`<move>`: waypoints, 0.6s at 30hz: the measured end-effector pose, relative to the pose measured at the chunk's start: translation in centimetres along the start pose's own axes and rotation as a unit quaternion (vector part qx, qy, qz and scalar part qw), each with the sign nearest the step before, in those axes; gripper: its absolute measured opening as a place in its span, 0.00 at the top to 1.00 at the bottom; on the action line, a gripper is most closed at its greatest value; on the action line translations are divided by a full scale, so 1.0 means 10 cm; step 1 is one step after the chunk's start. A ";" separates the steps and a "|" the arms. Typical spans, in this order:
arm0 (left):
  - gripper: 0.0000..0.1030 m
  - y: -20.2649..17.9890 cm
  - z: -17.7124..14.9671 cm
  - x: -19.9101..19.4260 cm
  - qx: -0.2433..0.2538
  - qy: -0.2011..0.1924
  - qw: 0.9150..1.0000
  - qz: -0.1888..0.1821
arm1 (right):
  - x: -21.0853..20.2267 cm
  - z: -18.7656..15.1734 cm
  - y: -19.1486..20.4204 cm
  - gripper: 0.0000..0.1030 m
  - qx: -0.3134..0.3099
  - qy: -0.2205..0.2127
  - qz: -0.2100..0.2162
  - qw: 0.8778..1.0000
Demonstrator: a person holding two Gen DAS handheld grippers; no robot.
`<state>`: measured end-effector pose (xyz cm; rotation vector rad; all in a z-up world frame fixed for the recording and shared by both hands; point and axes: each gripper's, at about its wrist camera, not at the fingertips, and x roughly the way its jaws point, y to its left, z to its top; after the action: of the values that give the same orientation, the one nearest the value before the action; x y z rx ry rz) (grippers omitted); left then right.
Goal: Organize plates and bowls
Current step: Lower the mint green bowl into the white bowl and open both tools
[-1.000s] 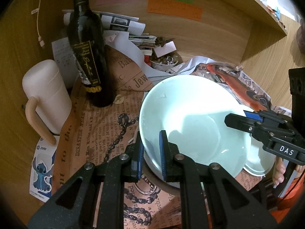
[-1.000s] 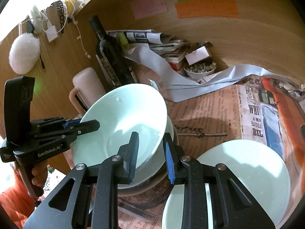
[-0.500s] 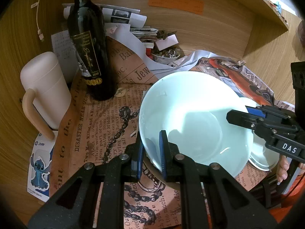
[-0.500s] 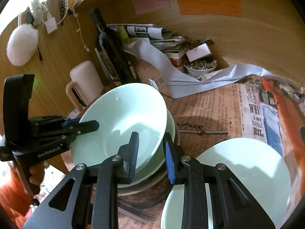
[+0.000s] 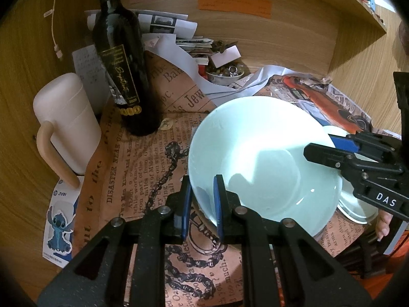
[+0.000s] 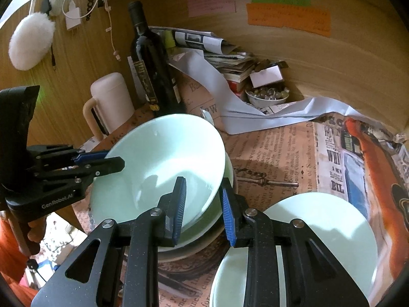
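Gripping the near rim of a pale green glazed bowl (image 5: 265,158), the left gripper (image 5: 202,204) has its blue-padded fingers (image 5: 217,204) pressed together on the wall, one inside and one outside. Opposite side of the same rim: the right gripper (image 6: 202,212) straddles it, blue pads (image 6: 179,209) either side of the wall; whether they press on it I cannot tell. Bowl sits tilted, nested atop a stack of like bowls (image 6: 204,232) on the newspaper-print table covering (image 5: 143,174). Just beside the stack, under the right gripper's arm, a wide pale green round plate (image 6: 319,232) lies flat. Behind the bowl: a dark glass wine bottle (image 5: 120,71) upright, a cream plastic jug with a curved handle (image 5: 69,125) beside it against the wooden wall. Further back, a small bowl of odds and ends (image 6: 265,96) among loose papers.
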<state>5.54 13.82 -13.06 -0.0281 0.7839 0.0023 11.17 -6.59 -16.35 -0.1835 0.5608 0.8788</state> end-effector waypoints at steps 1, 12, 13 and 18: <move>0.86 0.00 0.00 0.00 0.001 0.000 1.000 -0.001 | -0.01 0.01 0.01 0.73 -0.003 -0.002 -0.008 1.000; 0.83 0.01 0.00 -0.08 -0.006 -0.014 1.000 -0.012 | -0.03 0.00 -0.02 0.68 -0.002 -0.008 -0.016 1.000; 0.83 0.04 0.00 -0.11 -0.011 -0.017 1.000 -0.012 | -0.05 0.00 -0.04 0.63 0.003 -0.011 -0.015 1.000; 0.50 0.19 -0.02 -0.13 -0.044 -0.021 0.999 -0.023 | -0.06 -0.02 -0.15 0.55 0.032 -0.004 0.000 0.999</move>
<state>4.40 15.70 -12.35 -0.1298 0.7414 -0.0069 11.97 -8.05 -16.32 -0.1225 0.5799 0.8604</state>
